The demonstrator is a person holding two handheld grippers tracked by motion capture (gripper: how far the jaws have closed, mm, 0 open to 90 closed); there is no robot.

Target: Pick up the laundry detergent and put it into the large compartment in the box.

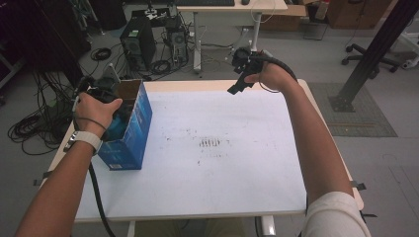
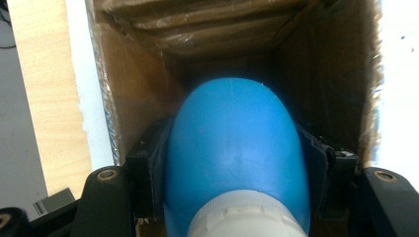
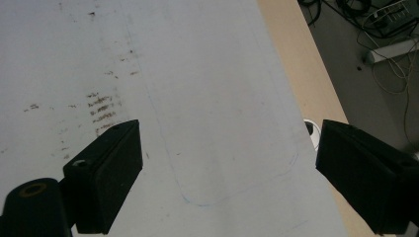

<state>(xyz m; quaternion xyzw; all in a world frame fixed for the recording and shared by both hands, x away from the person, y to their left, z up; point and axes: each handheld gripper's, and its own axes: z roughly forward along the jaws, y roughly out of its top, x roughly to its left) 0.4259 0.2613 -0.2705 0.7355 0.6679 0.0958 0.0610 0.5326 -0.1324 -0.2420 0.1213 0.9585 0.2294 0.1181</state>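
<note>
A tall blue cardboard box (image 1: pixel 132 132) stands open-topped at the table's left edge. My left gripper (image 1: pixel 116 114) reaches down into its mouth, shut on a blue bottle (image 2: pixel 236 143) with a white cap (image 2: pixel 244 219); the black pads (image 2: pixel 148 165) press on both sides of the bottle. In the left gripper view the bottle's rounded end points into the box's brown inside (image 2: pixel 148 69). My right gripper (image 1: pixel 241 79) hangs above the far right part of the white table (image 1: pixel 222 148), jaws wide apart. In the right gripper view the right gripper (image 3: pixel 227 173) has nothing between its jaws.
The white mat (image 3: pixel 197 74) has dark smudges (image 1: pixel 210 143) near its middle and a faint pen outline (image 3: pixel 222 197). Beyond the far edge are computer towers (image 1: pixel 138 44), cables (image 1: pixel 29 128), a desk (image 1: pixel 232 7) and an office chair base (image 1: pixel 370 57). A black post (image 1: pixel 375 49) rises at right.
</note>
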